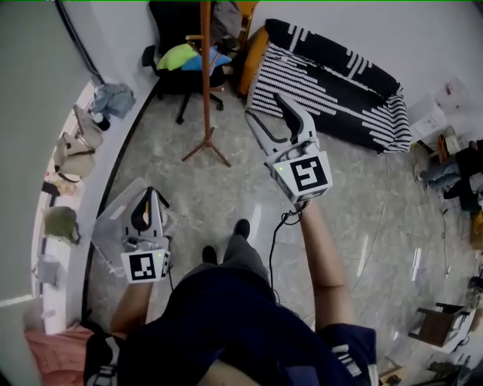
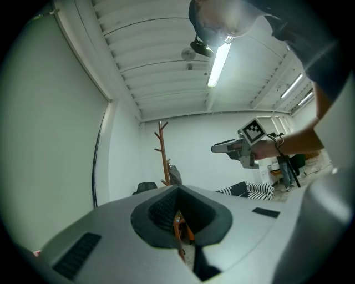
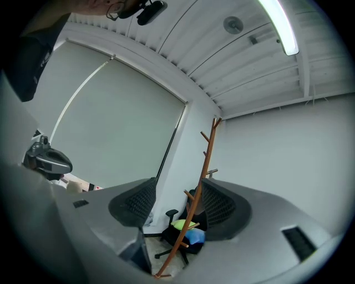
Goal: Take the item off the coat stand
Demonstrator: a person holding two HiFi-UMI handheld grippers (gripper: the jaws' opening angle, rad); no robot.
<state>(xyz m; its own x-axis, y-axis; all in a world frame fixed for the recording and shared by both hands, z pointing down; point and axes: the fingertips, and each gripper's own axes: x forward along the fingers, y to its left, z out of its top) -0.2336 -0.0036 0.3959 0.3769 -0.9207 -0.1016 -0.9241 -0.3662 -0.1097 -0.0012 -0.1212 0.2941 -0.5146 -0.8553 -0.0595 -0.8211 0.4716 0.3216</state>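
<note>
The wooden coat stand [image 1: 205,83] rises at the top of the head view, with a grey item [image 1: 224,18] hanging near its top. In the left gripper view that grey item [image 2: 174,174] hangs partway up the coat stand [image 2: 163,150]. My right gripper [image 1: 264,107] is raised right of the stand, open and empty, still apart from it. In the right gripper view the coat stand [image 3: 203,183] shows in the gap of the right gripper [image 3: 177,206]. My left gripper [image 1: 149,194] hangs low at the left, shut and empty.
A black office chair [image 1: 181,64] with green and blue things on it stands behind the stand. A black-and-white striped sofa [image 1: 332,79] lies to the right. A ledge [image 1: 72,158] with bags and hats runs along the left wall. Clutter sits at the far right.
</note>
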